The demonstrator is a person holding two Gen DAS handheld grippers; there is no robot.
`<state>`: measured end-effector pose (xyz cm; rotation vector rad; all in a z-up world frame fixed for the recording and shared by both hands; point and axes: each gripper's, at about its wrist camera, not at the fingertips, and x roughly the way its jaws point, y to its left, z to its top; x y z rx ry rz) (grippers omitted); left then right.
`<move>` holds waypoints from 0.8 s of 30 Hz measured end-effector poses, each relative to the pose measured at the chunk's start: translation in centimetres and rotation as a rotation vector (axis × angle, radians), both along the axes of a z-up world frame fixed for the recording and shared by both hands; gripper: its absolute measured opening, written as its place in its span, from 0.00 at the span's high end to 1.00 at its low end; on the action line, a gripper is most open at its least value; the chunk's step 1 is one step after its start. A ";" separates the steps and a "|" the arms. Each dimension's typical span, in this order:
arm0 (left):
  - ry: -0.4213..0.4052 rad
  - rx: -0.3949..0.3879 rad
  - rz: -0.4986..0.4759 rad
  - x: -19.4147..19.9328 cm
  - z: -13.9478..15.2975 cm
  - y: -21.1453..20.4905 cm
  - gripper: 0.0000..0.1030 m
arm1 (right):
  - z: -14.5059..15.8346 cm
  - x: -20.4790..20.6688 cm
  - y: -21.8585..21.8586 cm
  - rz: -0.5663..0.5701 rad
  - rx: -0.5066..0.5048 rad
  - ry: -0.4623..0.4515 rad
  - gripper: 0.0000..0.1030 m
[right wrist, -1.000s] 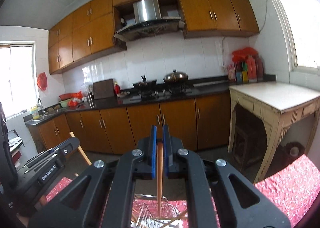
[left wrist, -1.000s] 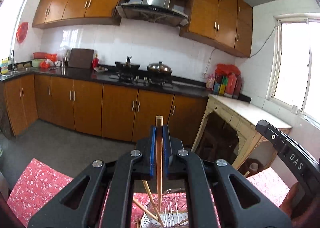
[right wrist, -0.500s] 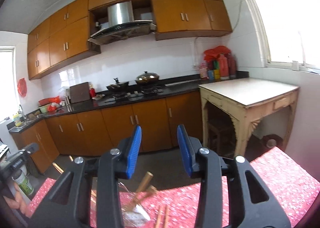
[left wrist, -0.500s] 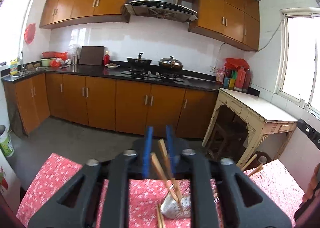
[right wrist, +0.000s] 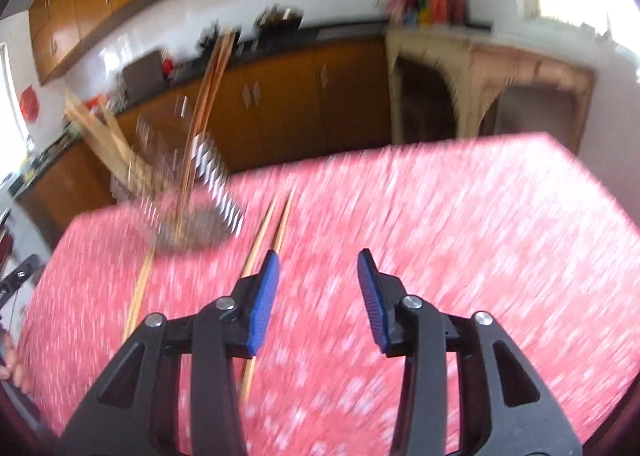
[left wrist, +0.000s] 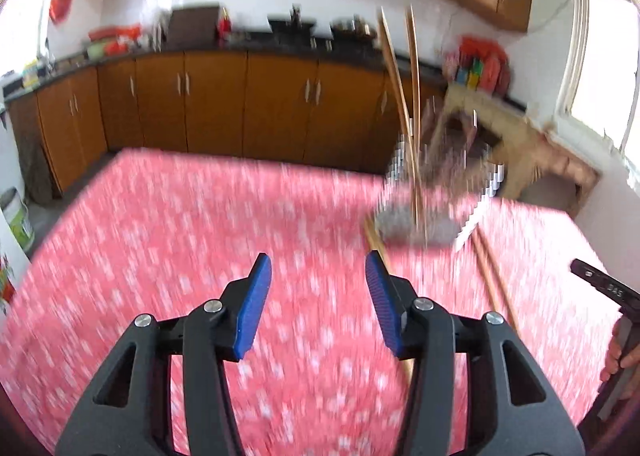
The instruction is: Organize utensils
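both views are smeared by motion blur; in the left wrist view the left gripper fills the lower middle of the frame, its blue fingers standing apart and spreading wider, with nothing between them but the red flowered cloth of the surface; the metal utensil holder stands right of centre in that frame, on the cloth, with chopsticks rising out of it toward the upper part of the frame; more loose chopsticks lie flat on the cloth just below and to the right of the holder, one running down behind the right-hand finger; part of the other device and a hand show at the right edge; in the right wrist view the right gripper sits in the lower middle, its fingers partly apart and drawing together a little, holding nothing; the holder is at the left of centre there, sticks leaning out of it toward the upper left; a pair of chopsticks lies on the cloth just right of the holder, running down behind the left-hand finger, and another single stick lies further left; wooden cabinets cross the upper part of both frames.
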<state>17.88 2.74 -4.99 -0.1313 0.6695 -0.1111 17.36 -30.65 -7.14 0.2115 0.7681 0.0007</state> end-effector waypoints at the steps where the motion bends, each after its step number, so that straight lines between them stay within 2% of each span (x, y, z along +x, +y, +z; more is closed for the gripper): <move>1: 0.018 0.003 -0.008 -0.3 -0.9 -0.1 0.52 | -1.0 0.0 0.5 0.017 0.003 0.024 0.67; 4: 0.058 0.010 -0.038 -0.7 -2.8 -0.9 0.52 | -3.6 0.2 2.4 0.074 0.023 0.090 0.70; 10: 0.099 0.023 -0.096 -0.8 -4.0 -2.7 0.52 | -4.6 1.0 4.7 0.117 -0.020 0.114 0.70; 13: 0.113 0.039 -0.115 -0.7 -4.4 -3.6 0.52 | -5.4 1.7 5.2 0.119 -0.084 0.135 0.73; 15: 0.129 0.047 -0.126 -0.7 -4.9 -4.2 0.52 | -5.7 1.5 5.5 0.109 -0.140 0.120 0.86; 16: 0.139 0.051 -0.133 -0.6 -5.2 -4.6 0.52 | -5.7 1.5 5.0 0.095 -0.137 0.123 0.92; 21: 0.183 0.082 -0.174 -0.3 -6.1 -6.4 0.52 | -5.9 2.2 1.3 -0.051 -0.095 0.138 0.92; 24: 0.206 0.107 -0.198 -0.4 -6.7 -7.3 0.59 | -6.2 2.0 0.5 -0.051 -0.084 0.137 0.92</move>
